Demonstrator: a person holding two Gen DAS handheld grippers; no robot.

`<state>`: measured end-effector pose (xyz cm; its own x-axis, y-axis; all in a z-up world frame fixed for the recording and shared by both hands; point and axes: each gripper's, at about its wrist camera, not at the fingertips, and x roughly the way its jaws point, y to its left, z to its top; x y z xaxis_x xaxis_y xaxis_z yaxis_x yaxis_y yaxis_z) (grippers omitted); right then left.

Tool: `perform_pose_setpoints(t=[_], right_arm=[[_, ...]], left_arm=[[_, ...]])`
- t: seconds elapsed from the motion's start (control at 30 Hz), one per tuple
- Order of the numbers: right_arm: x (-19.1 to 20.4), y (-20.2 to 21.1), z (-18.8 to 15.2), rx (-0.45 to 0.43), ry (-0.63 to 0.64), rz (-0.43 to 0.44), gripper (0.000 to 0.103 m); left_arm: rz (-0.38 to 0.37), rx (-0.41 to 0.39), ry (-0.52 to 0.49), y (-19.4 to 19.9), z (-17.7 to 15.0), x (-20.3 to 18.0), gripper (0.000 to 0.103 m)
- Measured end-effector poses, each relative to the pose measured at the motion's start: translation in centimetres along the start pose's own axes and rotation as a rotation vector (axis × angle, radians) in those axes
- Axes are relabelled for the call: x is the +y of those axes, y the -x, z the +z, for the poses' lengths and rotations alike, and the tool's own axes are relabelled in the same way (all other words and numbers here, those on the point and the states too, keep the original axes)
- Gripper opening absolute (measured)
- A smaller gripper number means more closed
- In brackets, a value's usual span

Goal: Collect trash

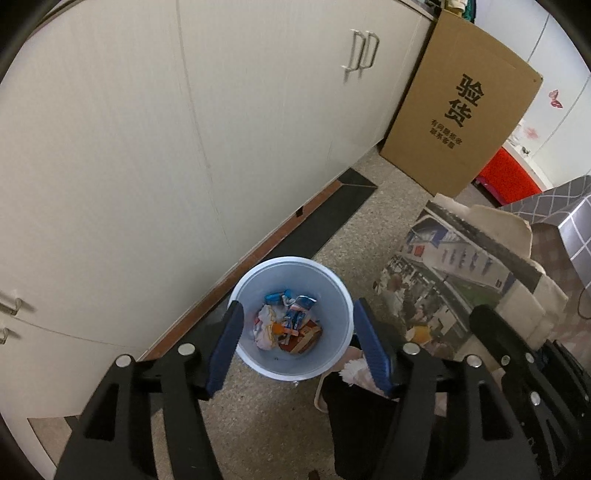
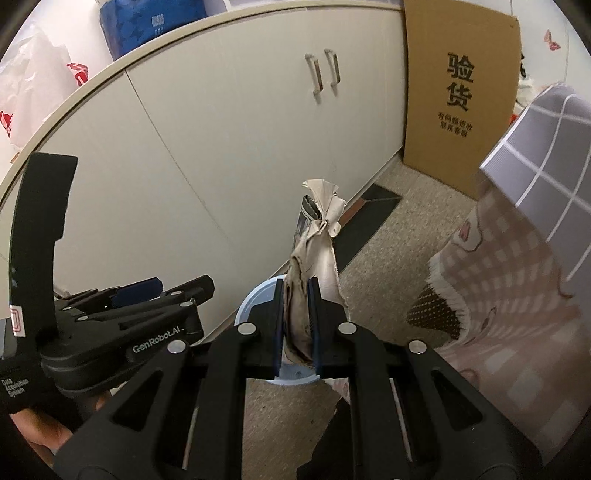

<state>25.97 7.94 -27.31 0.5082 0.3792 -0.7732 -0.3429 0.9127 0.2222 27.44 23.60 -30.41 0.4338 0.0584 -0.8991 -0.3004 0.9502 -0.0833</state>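
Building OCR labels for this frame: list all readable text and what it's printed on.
"验货" – large black characters on the cardboard box leaning by the cabinet.
Two smaller lines under it on the box: too blurred to read reliably.
"GenRobot.AI" – on the left claw body, right wrist view.
"Data Acquisition System" – on the black strap beside it.
Blue package on the countertop: label too small to read.
Wrappers in the trash bin: unreadable.

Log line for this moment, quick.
left gripper: open, empty, above bin | right gripper: shut on newspaper | bin: holds wrappers
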Motion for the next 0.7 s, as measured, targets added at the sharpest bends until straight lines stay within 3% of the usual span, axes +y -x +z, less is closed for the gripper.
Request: perform_pose_setpoints(t=[0.23, 0.57, 0.67, 0.7], right_arm=[[0.6, -0.6, 0.0, 0.015, 0.009, 0.014, 0.012], [1.9, -0.5, 1.7, -0.023, 0.023, 0.051, 0.016], [2.1, -1.1, 2.6, -0.016, 0.020, 0.071, 0.029], [2.1, -1.2, 2.9, -0.027, 0.015, 0.076, 0.054]], left_arm=[[0.023, -0.017, 0.075, 0.7, 0.1, 1.5, 0.072], [0.023, -0.038, 0.162, 2.4, -0.7, 4.0, 0.078], [0.045, -0.076, 0.168, 3.6, -0.9, 4.3, 0.078], [0.051, -0.093, 0.162, 4.1, -0.9, 4.3, 0.078]])
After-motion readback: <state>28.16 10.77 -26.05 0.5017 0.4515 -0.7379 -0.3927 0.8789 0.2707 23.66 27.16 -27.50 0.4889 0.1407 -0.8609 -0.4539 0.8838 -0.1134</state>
